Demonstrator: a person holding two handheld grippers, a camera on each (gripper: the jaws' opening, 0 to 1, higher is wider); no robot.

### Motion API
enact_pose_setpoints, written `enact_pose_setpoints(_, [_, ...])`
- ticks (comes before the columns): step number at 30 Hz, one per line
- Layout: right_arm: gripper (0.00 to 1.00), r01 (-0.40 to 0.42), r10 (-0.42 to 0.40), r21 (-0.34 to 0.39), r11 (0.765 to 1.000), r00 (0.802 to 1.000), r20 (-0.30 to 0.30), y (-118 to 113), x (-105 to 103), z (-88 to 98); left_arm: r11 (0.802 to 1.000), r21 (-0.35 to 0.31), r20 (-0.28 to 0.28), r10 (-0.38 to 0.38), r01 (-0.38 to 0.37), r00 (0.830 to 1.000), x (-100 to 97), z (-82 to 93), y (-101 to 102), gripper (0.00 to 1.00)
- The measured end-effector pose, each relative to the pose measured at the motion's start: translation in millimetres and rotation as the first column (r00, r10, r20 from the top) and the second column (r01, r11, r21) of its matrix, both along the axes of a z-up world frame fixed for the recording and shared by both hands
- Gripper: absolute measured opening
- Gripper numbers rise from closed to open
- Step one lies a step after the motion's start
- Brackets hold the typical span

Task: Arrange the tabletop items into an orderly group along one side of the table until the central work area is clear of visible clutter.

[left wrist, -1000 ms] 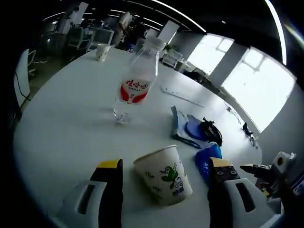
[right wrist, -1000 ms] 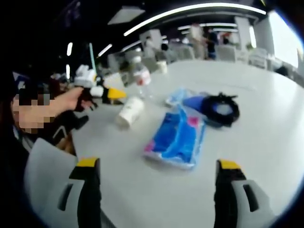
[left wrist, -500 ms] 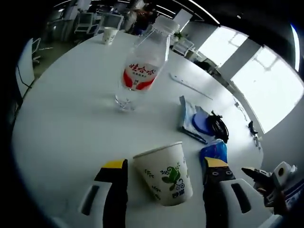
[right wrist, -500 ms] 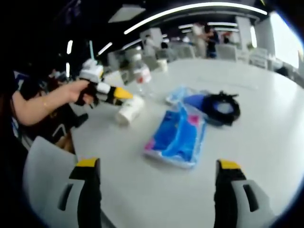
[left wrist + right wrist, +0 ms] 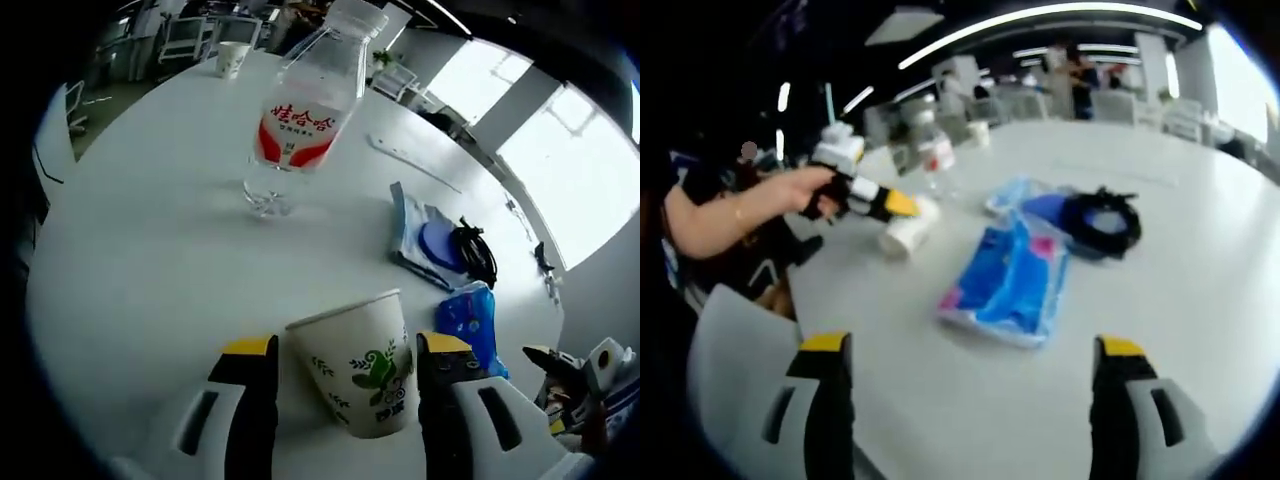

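1. Office background: white round bench, bright windows, ceiling light strips, chairs at far edge.
2. Left tongs: jaws narrowly apart, flanking a paper cup lying on its side; contact with cup cannot be told. Same tongs seen in right gripper view, held by a hand at the cup.
3. Water bottle: upright, beyond the cup, red-and-white label.
4. Second paper cup: upright, far bench edge.
5. Right tongs: jaws wide apart, holding nothing, above bare bench near side.
6. Blue tissue pack: flat, mid-bench, just beside a black cable coil resting on a blue pouch.
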State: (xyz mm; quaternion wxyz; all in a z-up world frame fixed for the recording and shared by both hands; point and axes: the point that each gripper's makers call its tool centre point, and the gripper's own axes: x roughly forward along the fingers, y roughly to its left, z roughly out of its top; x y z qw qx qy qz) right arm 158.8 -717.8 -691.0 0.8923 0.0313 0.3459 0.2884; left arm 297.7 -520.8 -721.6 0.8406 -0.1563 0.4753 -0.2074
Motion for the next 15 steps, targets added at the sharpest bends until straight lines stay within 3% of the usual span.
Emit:
enact_pose_setpoints(3, [0.97, 0.001, -0.001, -0.001, 1.000, 1.000, 0.000, -0.1, -0.3, -0.3, 0.999, -0.032, -0.024, 0.021, -0.021, 0.999, -0.9, -2.0, -0.1, 0.51])
enact_pose_setpoints(9, [0.97, 0.002, -0.002, -0.001, 1.000, 1.000, -0.003, -0.1, -0.6, -1.0, 0.999, -0.020, -0.061, 0.026, -0.027, 0.998, -5.7, -8.1, 2.9, 0.40])
enact_pose_setpoints(10, [0.97, 0.002, -0.002, 0.000, 1.000, 1.000, -0.004, 0.0, -0.7, -1.1, 0.998, -0.043, -0.048, 0.036, -0.038, 0.998, -3.0, -5.1, 1.6, 0.41])
enact_pose_setpoints(15, [0.97, 0.003, -0.003, -0.003, 1.000, 1.000, -0.005, -0.9, -0.5, -1.5, 0.998, -0.036, -0.061, 0.044, -0.047, 0.997, -4.0, -5.8, 6.1, 0.40])
